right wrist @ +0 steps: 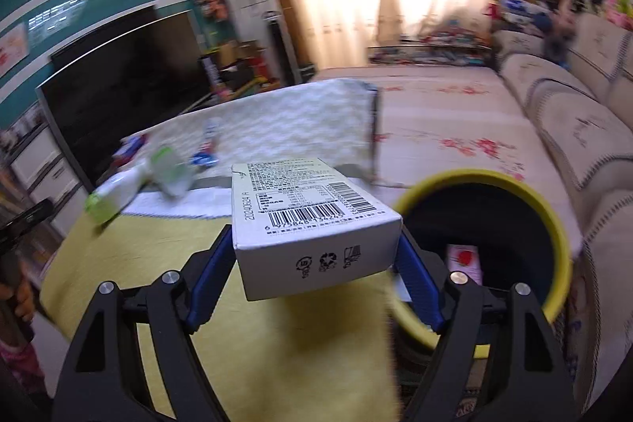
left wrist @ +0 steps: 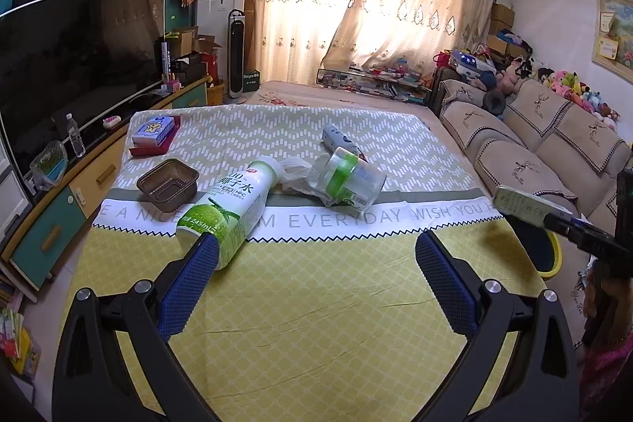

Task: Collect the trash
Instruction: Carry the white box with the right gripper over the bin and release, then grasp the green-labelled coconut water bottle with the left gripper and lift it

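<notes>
Tablecloth (left wrist: 316, 303) w/ "EVERYDAY WISH YOU"; left hand-held gripper (left wrist: 316, 252) released, right hand-held gripper (right wrist: 314, 260) grasping barcoded box (right wrist: 312, 224).

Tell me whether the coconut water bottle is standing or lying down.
Lying down: the coconut water bottle rests on its side on the tablecloth, white cap pointing away.

The right wrist view's background is smearing: the bottles (right wrist: 130, 184) left of the white carton (right wrist: 312, 220) are showing only as green-and-white streaks. The carton is hiding the pads' contact faces. The yellow-rimmed bin (right wrist: 554, 224), right of the carton, is being cut by a gripper finger; its pink contents (right wrist: 465, 260) are staying unreadable.
</notes>
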A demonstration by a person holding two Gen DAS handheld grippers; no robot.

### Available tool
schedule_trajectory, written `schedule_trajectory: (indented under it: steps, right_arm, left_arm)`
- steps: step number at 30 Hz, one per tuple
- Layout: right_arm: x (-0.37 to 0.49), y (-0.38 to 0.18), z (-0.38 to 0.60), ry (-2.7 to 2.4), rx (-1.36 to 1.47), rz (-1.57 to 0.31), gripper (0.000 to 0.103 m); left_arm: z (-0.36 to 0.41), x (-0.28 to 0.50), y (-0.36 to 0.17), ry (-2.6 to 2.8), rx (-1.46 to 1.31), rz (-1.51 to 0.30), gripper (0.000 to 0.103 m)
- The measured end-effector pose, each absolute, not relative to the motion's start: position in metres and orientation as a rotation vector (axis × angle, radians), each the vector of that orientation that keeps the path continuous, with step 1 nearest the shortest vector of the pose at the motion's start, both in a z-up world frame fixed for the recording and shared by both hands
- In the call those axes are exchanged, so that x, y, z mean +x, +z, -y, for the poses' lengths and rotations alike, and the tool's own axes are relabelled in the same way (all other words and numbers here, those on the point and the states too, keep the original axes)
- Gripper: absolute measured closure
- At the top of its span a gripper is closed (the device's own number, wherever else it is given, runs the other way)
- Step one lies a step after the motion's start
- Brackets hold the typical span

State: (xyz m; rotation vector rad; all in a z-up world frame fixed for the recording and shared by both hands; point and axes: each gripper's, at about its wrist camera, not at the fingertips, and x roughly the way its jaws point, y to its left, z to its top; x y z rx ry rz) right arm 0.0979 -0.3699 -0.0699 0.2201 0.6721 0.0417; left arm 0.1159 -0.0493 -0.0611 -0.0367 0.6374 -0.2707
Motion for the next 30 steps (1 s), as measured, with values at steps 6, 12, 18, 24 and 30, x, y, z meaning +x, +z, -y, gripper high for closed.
schedule_trajectory:
  steps: [6,12,18,24,30]
  right_arm:
    - [0.095,-0.096,0.428,-0.218,0.254,-0.718,0.029]
    - [0.104,-0.121,0.452,-0.334,0.265,-0.736,0.027]
    - [0.104,-0.123,0.451,-0.383,0.262,-0.69,0.02]
    - [0.1,-0.106,0.433,-0.35,0.24,-0.652,0.02]
    - [0.102,-0.102,0.418,-0.308,0.226,-0.655,0.02]
  left_arm:
    - [0.051,0.119,-0.064,-0.273,-0.033,-0.649,0.005]
    - [0.054,0.121,-0.067,-0.275,-0.027,-0.655,0.005]
    - [0.053,0.124,-0.07,-0.267,-0.024,-0.661,0.005]
    - [0.042,0.129,-0.075,-0.243,-0.033,-0.67,0.005]
    - [0.023,0.143,-0.085,-0.228,-0.046,-0.7,0.005]
